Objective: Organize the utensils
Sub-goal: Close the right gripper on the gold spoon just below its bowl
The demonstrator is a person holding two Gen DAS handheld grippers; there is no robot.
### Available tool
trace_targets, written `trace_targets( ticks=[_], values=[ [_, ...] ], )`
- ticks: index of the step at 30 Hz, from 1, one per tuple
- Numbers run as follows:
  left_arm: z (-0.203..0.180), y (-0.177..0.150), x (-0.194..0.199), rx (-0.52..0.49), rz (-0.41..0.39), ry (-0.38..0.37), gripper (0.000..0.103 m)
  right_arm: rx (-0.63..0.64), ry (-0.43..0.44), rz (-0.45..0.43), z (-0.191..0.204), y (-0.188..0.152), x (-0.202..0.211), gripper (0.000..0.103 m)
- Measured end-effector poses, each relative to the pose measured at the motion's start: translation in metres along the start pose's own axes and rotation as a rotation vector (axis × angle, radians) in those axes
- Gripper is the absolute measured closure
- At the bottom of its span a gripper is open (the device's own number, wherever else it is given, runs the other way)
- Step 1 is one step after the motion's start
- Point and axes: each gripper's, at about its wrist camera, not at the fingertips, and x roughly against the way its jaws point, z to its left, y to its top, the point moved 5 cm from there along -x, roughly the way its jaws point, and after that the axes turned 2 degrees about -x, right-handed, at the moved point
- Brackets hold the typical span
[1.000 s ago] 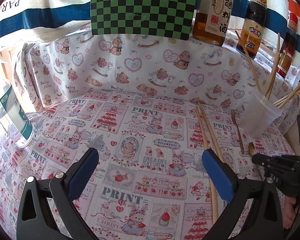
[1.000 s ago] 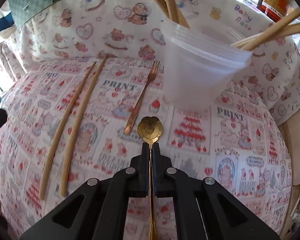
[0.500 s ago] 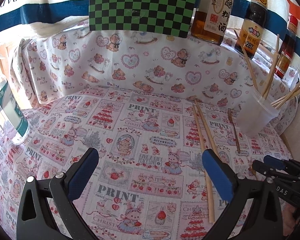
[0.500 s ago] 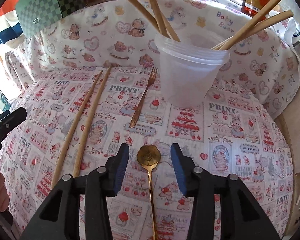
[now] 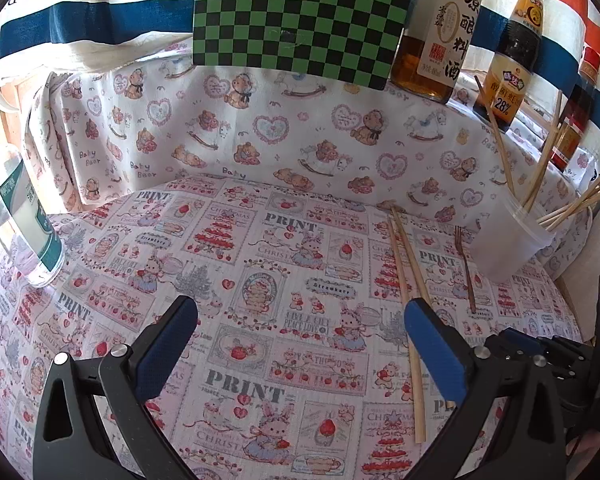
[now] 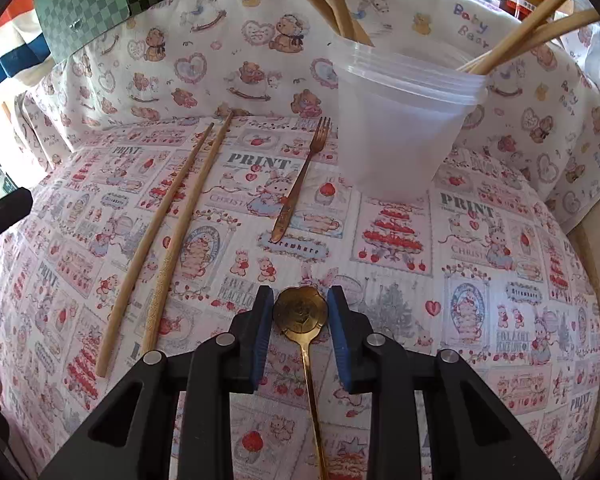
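The gold spoon (image 6: 301, 316) lies flat on the printed cloth (image 6: 480, 280), its bowl between the parted blue pads (image 6: 260, 336) of the right gripper (image 6: 300, 334), apparently untouched. A good grasp would likely close squarely on the thin neck before lifting toward the plastic cup (image 6: 404, 128); the left gripper (image 5: 300, 356) hangs wide, holding nothing.

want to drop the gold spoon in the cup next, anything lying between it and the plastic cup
Nothing visible blocks it. The gold spoon lies between the right gripper's open fingers, with bare tablecloth up to the plastic cup. The fork lies left of that path.
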Motion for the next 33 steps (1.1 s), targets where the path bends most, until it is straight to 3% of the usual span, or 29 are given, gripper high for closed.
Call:
trace_targets(
  ticks=[6,11,15,17,21,26,27,29,33],
  values=[
    [-0.003,0.001,0.004,-0.026,-0.033,0.024,0.000,-0.050,0.058,-0.047,-0.016,0.000,0.021,0.074],
    [-0.009,-0.001,0.000,-0.052,-0.024,0.018,0.000,-0.087,0.186,-0.112,-0.021,0.004,0.041,0.074],
    [-0.011,-0.003,-0.002,-0.064,-0.018,0.018,0.000,-0.125,0.292,-0.047,-0.020,0.002,0.030,0.074],
    [-0.012,-0.003,-0.002,-0.069,-0.019,0.019,0.000,-0.138,0.294,-0.010,-0.018,0.000,0.019,0.073],
    [-0.012,-0.002,-0.002,-0.067,-0.016,0.015,0.000,-0.122,0.234,0.010,-0.014,-0.005,0.007,0.073],
    [-0.012,-0.002,-0.001,-0.066,-0.018,0.013,0.000,0.036,0.001,-0.059,0.001,-0.010,0.010,0.072],
    [-0.012,-0.001,0.000,-0.066,-0.019,0.012,0.000,0.061,-0.035,-0.070,0.005,-0.011,0.011,0.070],
    [-0.014,-0.002,0.001,-0.065,-0.022,0.010,0.000,0.091,-0.115,-0.098,0.008,-0.014,0.018,0.052],
    [-0.014,-0.001,0.004,-0.064,-0.028,0.005,0.000,0.120,-0.146,-0.152,0.022,-0.019,0.032,0.051]
  ],
)
